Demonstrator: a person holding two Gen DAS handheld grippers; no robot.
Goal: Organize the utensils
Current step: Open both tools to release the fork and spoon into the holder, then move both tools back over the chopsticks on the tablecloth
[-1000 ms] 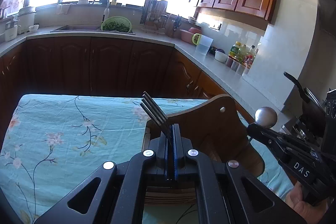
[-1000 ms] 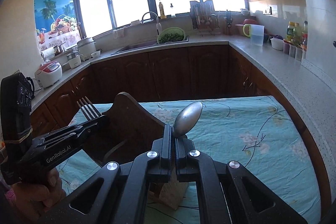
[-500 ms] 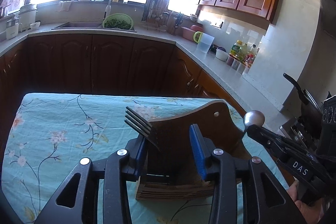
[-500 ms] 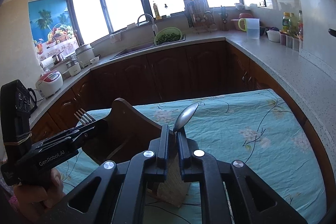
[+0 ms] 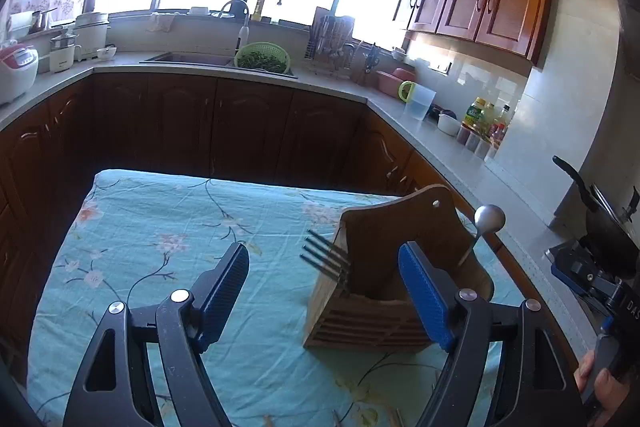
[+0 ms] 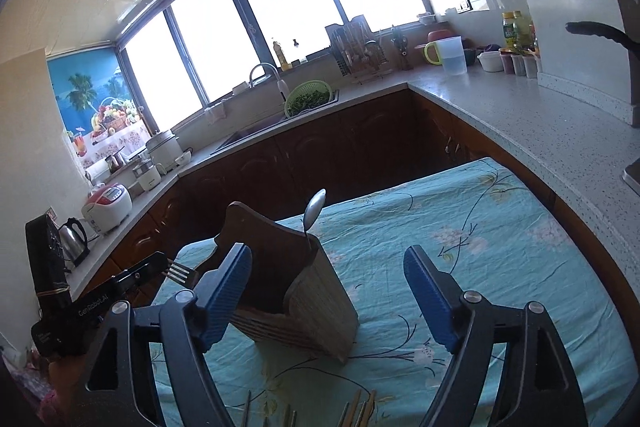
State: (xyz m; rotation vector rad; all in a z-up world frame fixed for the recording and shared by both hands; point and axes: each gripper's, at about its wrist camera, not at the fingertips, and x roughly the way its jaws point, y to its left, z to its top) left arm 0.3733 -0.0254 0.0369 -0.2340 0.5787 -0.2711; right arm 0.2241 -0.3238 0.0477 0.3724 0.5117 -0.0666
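Your table under its teal floral cloth [image 5: 160,227] carries the slatted wooden utensil holder [image 5: 372,311]. Your left gripper [image 5: 324,291] and right gripper [image 6: 328,291] both stand spread wide, holding nothing. The steel fork [image 5: 324,259] and steel spoon [image 6: 313,207] stand in the holder, heads up.

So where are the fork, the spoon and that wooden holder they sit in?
fork [image 5: 325,258]: left wrist view, on its tines.
spoon [image 5: 489,217]: left wrist view, on its round bowl.
wooden utensil holder [image 6: 320,303]: right wrist view, on its pale front wall.
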